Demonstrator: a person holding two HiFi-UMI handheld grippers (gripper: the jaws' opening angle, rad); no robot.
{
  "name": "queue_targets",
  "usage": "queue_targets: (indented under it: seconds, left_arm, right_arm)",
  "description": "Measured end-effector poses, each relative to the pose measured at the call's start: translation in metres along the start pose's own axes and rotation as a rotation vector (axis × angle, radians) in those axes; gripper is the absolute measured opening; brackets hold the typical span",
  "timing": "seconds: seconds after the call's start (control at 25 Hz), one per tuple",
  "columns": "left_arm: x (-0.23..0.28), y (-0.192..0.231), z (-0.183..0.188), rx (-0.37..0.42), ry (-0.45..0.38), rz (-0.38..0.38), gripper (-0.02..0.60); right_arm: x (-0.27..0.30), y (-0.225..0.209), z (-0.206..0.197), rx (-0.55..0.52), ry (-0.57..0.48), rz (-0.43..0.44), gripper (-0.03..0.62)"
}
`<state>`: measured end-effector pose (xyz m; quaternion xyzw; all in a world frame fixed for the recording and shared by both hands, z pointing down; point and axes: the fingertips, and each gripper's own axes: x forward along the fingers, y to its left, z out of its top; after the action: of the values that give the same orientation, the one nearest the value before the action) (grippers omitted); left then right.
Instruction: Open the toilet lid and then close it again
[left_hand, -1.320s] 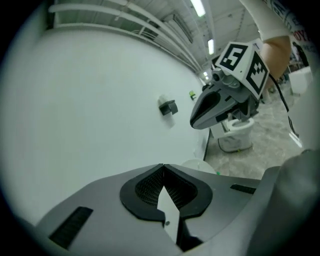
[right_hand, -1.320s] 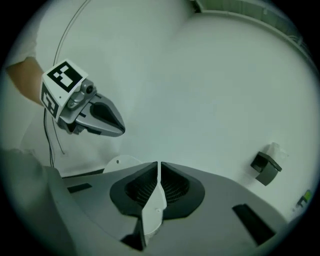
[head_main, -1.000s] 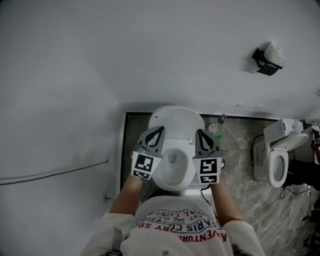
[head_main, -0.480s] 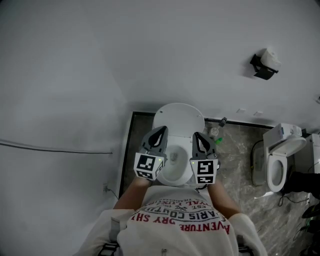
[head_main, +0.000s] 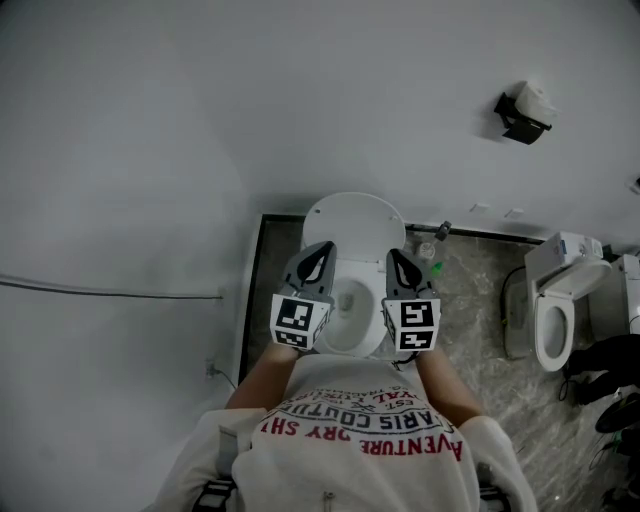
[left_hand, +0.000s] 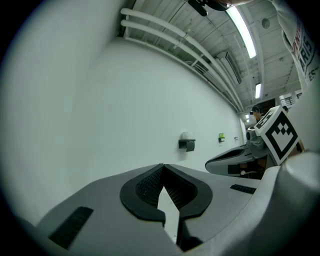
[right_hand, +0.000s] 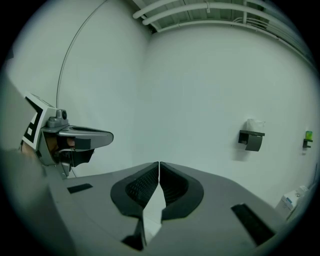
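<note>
My head view looks dim and grey. Both gripper views bend fisheye with black corners. A ceiling lamp (left_hand: 242, 32) glares.

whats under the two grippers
The open toilet bowl, its lid raised behind it. The left gripper and right gripper cover the bowl's sides.

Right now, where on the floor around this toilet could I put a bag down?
The marble floor between the open toilet and the second toilet on the right is bare. The dark strip between the toilet and the left wall is free but narrow. Small items crowd the back corner by the wall.
</note>
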<state>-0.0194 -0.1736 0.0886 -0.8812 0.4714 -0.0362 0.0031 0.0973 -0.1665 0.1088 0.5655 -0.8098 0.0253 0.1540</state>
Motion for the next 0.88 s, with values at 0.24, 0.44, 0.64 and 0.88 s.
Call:
queue_targets:
  seconds: [0.24,0.44,0.64,0.88]
  left_arm:
    - [0.002,0.003,-0.003,-0.003,0.000,0.001,0.006]
    - [0.007,0.000,-0.005,0.029,0.009,-0.014,0.005]
    - [0.013,0.005,-0.008,0.034,0.005,-0.007,0.006]
    - [0.028,0.016,-0.030,0.028,0.069,-0.014,0.006]
  right_arm:
    - [0.001,-0.003,0.002,-0.030,-0.010,-0.023,0.018]
    - [0.005,-0.002,0.004,-0.075,-0.024,-0.028,0.018]
    - [0.014,-0.005,0.001,-0.052,-0.008,-0.018,0.018]
    - [0.032,-0.009,-0.013,-0.061,0.056,0.018,0.018]
